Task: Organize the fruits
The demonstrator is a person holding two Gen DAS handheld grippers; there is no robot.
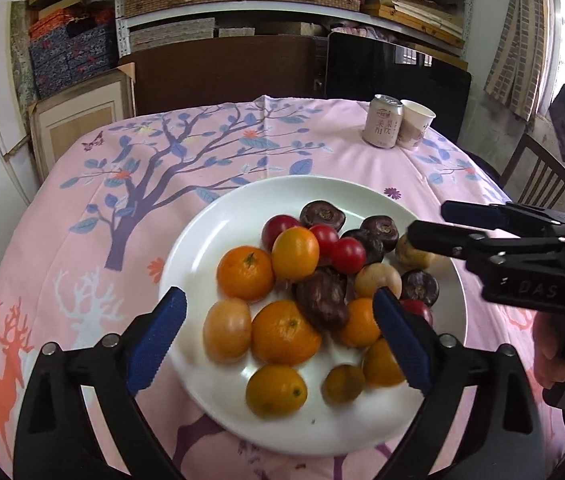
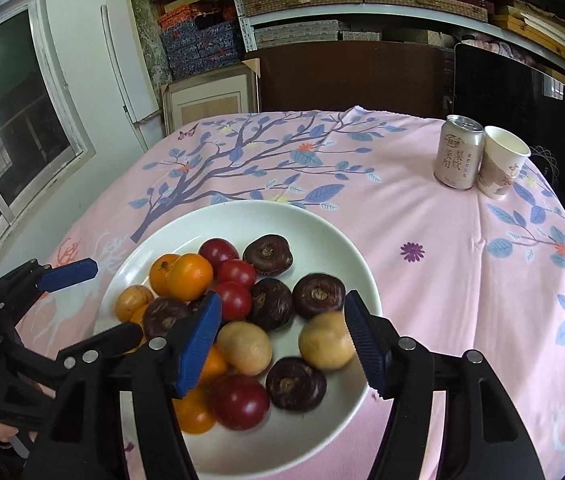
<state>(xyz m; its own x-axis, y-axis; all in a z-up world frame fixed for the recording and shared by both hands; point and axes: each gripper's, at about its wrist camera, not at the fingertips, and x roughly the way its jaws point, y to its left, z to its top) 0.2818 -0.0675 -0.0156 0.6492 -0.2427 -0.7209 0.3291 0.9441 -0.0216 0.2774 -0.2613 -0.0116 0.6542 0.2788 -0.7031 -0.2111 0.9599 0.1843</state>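
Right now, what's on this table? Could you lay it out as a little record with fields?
surface: round table under a pink tablecloth printed with a tree and deer
plate: white plate, holding all the fruit
fruit kinds: orange citrus, red tomatoes, dark brown bulbs, pale tan round fruits
far edge: drink can beside a paper cup
left gripper: open, over the plate, holding nothing
right gripper: open, over the plate, holding nothing
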